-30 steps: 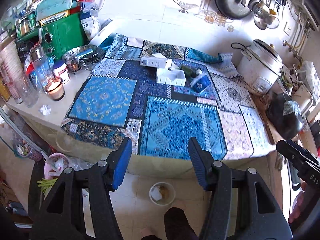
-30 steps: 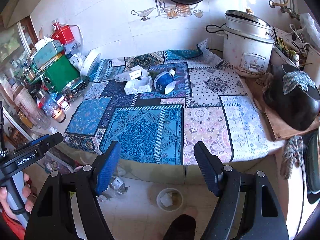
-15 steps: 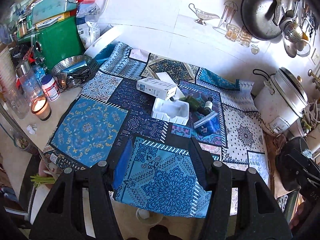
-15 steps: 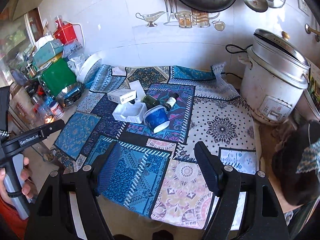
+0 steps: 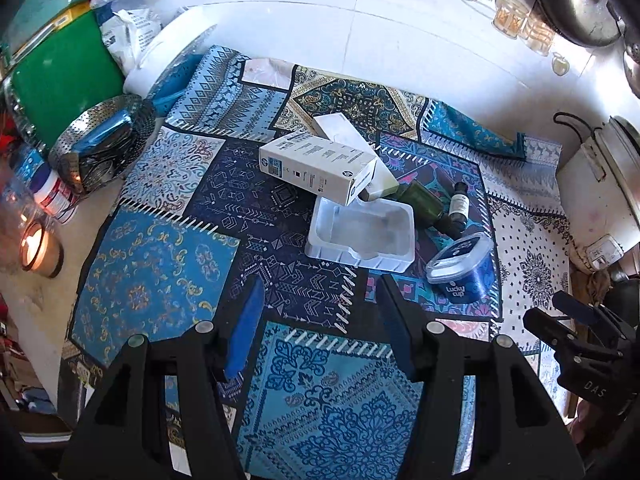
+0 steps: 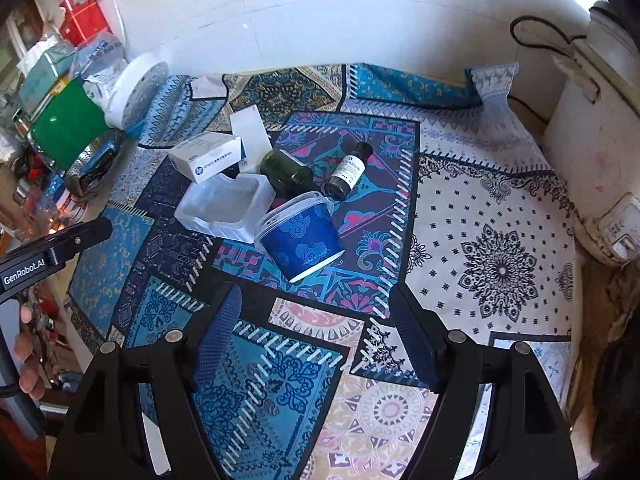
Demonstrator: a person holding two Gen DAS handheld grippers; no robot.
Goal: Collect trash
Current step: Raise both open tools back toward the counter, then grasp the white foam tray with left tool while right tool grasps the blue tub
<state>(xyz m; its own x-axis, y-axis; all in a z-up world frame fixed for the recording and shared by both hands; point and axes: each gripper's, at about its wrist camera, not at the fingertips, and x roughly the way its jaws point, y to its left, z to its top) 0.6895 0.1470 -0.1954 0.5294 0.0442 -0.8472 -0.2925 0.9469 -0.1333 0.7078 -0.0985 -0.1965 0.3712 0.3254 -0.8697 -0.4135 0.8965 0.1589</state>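
**Both tongs spread over the trash pile on the patchwork cloth**

I have the left tongs (image 5: 316, 320) hanging above the patterned cloth (image 5: 160, 280) on the counter, jaws spread with nothing between them. The right tongs (image 6: 316, 332) are spread and empty as well, above the same cloth.

The trash sits in a tight cluster near the middle of the cloth. From my left camera I see a white printed carton (image 5: 316, 168) lying on its side, one end resting over the rim of a white plastic tray (image 5: 360, 236). Just beside the tray lie a dark green bottle (image 5: 424, 200) and a small dark dropper bottle (image 5: 458, 210) with a white label, both on their sides. A blue "Lucky cup" tub (image 5: 460, 268) with a clear lid lies tipped over just beside the tray's right corner (its lid faces up-left in that view).

From the right camera the blue tub is the nearest piece, its base towards my tongs, touching or almost touching the tray. The green bottle lies behind it.

At the cloth's left edge I see a green box (image 5: 64, 76), a perforated steel basket (image 5: 100, 140) and a lit candle in a glass (image 5: 38, 244). A white rice cooker (image 6: 592, 152) stands at the right.

The hand (image 6: 28, 364) gripping the left tool shows at the right camera's left edge.
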